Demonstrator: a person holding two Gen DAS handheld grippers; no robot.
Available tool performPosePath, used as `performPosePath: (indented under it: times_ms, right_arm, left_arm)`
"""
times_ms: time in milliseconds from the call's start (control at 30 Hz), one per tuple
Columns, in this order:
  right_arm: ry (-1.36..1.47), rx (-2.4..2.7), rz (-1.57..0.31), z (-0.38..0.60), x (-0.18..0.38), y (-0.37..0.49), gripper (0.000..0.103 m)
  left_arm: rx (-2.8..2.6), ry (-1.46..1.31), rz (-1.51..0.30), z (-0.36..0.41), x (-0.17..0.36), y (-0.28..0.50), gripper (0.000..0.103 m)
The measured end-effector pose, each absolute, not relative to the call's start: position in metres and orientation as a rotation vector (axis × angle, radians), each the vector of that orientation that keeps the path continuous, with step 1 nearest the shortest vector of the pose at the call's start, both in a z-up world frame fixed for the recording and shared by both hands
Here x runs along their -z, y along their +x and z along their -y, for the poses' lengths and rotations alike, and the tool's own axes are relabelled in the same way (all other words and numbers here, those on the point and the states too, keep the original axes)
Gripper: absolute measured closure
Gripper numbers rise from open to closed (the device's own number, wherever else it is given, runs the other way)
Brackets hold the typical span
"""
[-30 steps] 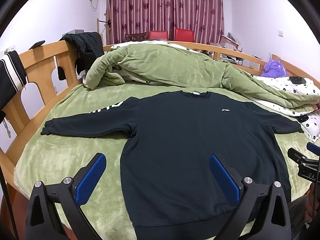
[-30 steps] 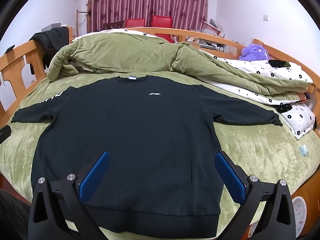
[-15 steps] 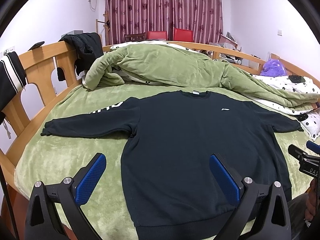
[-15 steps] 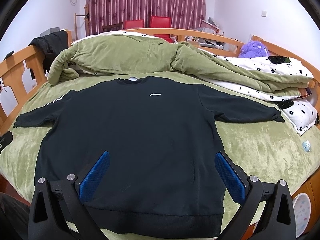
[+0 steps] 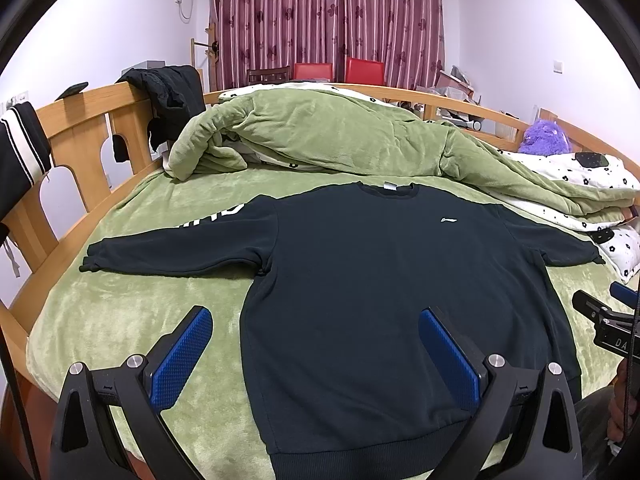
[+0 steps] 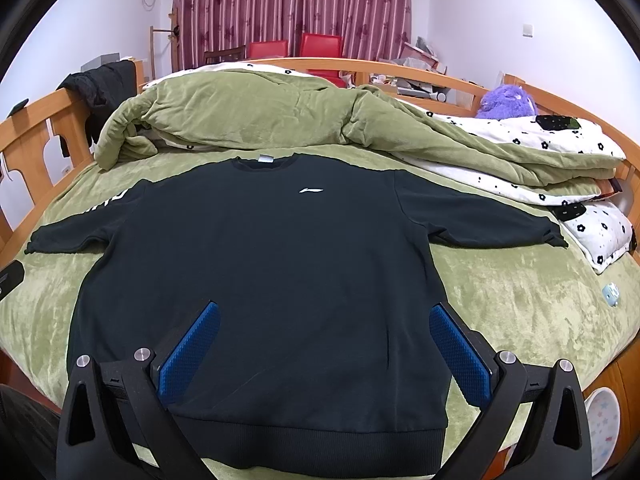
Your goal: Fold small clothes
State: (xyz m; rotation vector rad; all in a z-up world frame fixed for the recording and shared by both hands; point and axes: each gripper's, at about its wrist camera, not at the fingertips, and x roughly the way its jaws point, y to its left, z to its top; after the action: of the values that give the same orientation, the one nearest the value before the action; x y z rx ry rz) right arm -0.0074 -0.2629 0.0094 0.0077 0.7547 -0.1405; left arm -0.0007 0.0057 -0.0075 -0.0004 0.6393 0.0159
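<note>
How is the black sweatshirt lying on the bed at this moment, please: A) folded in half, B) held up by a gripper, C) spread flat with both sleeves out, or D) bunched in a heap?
C: the black sweatshirt lies flat, sleeves extended sideways, on the green bed cover.

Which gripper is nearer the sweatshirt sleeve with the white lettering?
Left. The left gripper hangs open over the hem corner on the side of the lettered sleeve. The right gripper hangs open over the sweatshirt body, farther from it.
</note>
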Motion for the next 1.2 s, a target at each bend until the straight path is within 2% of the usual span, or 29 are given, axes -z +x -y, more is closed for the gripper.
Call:
performPosePath:
  times_ms: [1200]
  right_arm:
    - [0.010,0.140,-0.758,0.2616,-0.0078,-0.0083,0.000]
  left_arm:
    - [-0.022,0.007,-0.654,-0.0095,0.0085,0.0009,0.000]
